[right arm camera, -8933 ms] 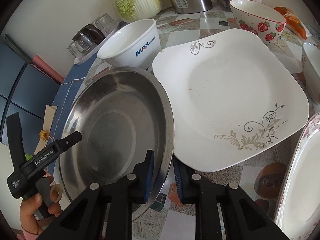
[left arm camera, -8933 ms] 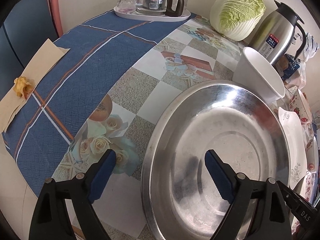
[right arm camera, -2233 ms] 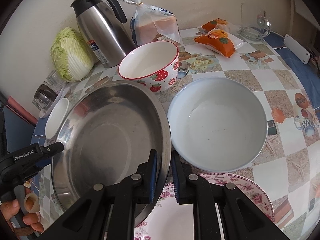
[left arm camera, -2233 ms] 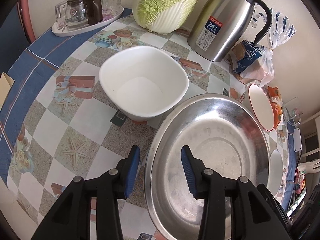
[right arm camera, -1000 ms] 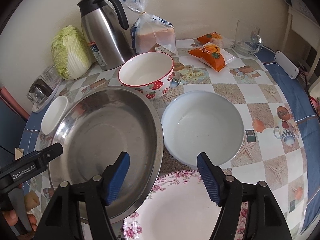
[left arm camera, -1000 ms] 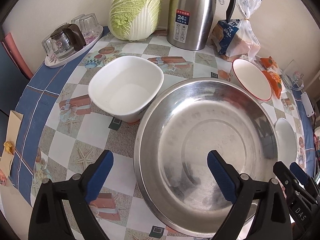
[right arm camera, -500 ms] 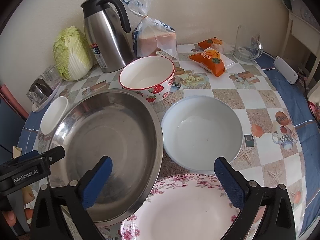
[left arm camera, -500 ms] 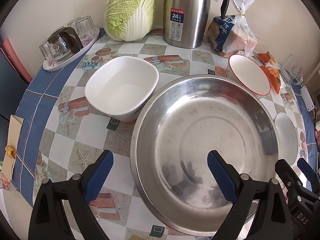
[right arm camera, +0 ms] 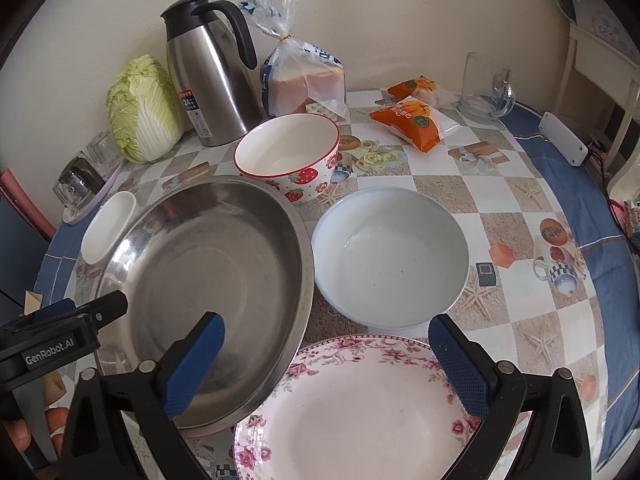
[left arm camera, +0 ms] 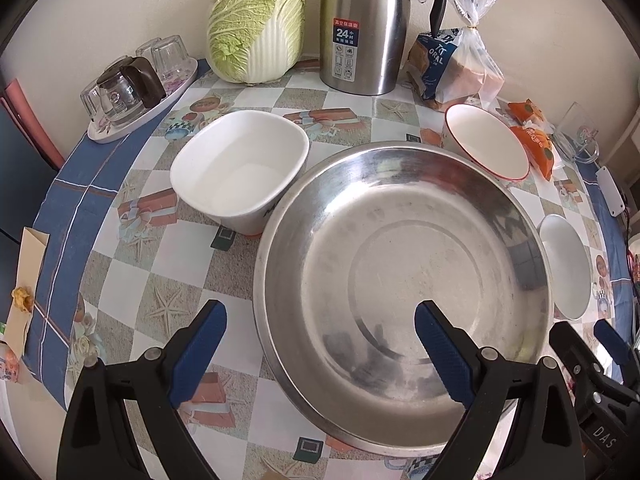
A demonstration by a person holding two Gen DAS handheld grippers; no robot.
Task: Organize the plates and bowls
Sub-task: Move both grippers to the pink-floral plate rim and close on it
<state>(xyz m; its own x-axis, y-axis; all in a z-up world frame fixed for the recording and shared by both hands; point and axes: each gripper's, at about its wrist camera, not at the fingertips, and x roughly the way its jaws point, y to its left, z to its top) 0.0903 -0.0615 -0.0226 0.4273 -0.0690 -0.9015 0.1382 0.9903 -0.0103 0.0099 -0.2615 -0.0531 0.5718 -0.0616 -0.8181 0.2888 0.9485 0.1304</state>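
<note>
Both your tongs, left (left arm camera: 316, 354) and right (right arm camera: 326, 362), gape wide and empty. The large round stainless-steel basin (left arm camera: 404, 292) between them is rigid and slick; grip its thin rim.

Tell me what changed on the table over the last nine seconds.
The steel pan was carried from beside the square plate to a spot among the bowls and set down. Both grippers let go: the left gripper opened first, the right gripper's jaws just opened wide, nothing between them. The kettle and cabbage stayed put.
</note>
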